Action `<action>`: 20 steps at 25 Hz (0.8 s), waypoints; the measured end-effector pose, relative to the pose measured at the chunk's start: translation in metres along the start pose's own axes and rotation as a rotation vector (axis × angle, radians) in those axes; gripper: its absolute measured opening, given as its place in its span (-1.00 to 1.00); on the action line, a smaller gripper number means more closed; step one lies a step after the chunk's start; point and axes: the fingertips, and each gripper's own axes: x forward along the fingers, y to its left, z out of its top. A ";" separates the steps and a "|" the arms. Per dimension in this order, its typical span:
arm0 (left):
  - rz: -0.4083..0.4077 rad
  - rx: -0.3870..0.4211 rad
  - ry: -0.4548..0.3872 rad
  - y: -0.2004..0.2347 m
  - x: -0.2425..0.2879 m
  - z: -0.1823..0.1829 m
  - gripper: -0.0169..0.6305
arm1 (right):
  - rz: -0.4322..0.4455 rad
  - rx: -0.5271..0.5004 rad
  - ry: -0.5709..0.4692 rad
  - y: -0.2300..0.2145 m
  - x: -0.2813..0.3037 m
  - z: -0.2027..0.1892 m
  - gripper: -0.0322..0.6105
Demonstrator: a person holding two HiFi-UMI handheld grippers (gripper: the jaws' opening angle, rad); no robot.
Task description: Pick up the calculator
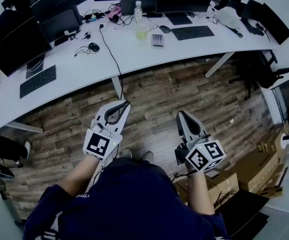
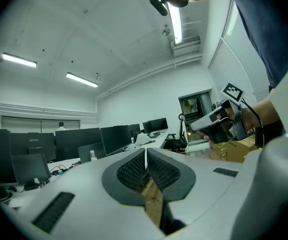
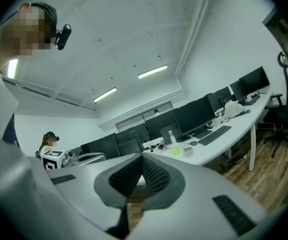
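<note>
The calculator (image 1: 158,39) is small and grey and lies flat on the long white desk (image 1: 129,59), far ahead of both grippers. It also shows small in the right gripper view as the calculator (image 3: 187,150) beside a green cup. My left gripper (image 1: 124,104) and my right gripper (image 1: 181,114) are held over the wooden floor in front of the person, well short of the desk. Each is shut with nothing between its pads: left gripper (image 2: 145,151), right gripper (image 3: 142,158).
On the desk stand a green cup (image 1: 141,31), a clear bottle (image 1: 138,9), a mouse (image 1: 165,29), two keyboards (image 1: 193,32) (image 1: 37,81), cables and several dark monitors. Cardboard boxes (image 1: 249,169) sit on the floor at the right. A desk leg (image 1: 117,86) stands ahead.
</note>
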 end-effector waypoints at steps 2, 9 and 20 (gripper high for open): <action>0.001 -0.004 0.001 0.000 0.001 0.000 -0.83 | -0.001 0.006 0.000 -0.001 0.001 0.000 -0.89; -0.002 -0.001 0.000 -0.001 0.002 0.001 -0.83 | -0.003 0.017 0.002 -0.005 0.004 -0.001 -0.89; 0.015 0.005 -0.009 -0.002 -0.001 0.000 -0.82 | 0.014 0.022 -0.003 -0.002 0.005 -0.002 -0.89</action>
